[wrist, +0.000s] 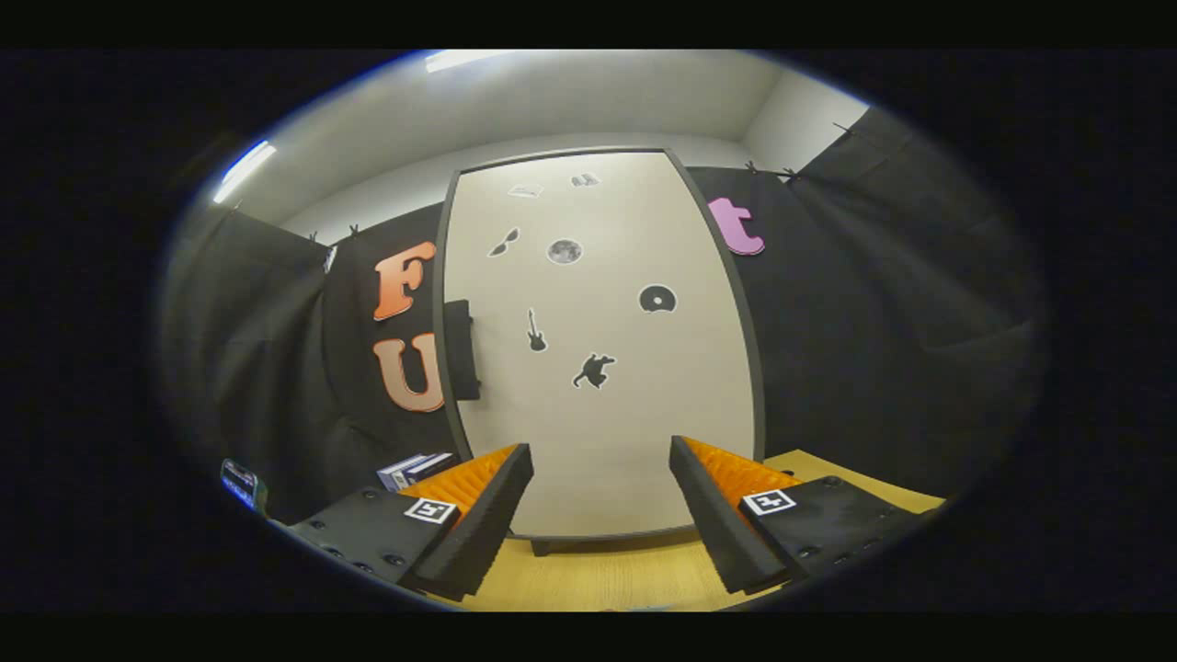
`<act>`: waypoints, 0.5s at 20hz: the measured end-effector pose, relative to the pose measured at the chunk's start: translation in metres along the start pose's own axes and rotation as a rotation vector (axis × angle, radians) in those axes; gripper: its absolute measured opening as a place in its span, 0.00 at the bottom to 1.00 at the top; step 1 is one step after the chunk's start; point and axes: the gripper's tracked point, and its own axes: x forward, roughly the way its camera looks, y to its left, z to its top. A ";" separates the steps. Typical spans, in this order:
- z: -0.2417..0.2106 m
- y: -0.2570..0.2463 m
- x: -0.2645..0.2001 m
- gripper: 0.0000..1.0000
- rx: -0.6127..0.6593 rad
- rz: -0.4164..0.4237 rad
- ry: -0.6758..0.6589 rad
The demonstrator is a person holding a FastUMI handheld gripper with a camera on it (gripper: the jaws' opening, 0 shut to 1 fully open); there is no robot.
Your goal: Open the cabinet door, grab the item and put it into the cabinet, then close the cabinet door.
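Note:
A tall cabinet stands on the wooden table straight ahead of me, its pale door (pixel 607 368) shut and dotted with small dark stickers. A dark handle (pixel 462 349) sticks out at the door's left edge, about mid height. My gripper (pixel 601 449) is open, its two fingers spread wide with nothing between them. The lower part of the door lies in the gap between the fingers, still some way beyond the tips. A small blue and white box (pixel 414 469) lies on the table left of the cabinet, just past my left finger.
The wooden table (pixel 607 575) runs under the fingers and on to the cabinet's foot. Black cloth walls close in behind and on both sides. A small dark object (pixel 241 482) with a bright face sits far to the left.

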 end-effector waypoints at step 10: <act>0.081 0.086 0.088 0.97 -0.036 0.141 -0.080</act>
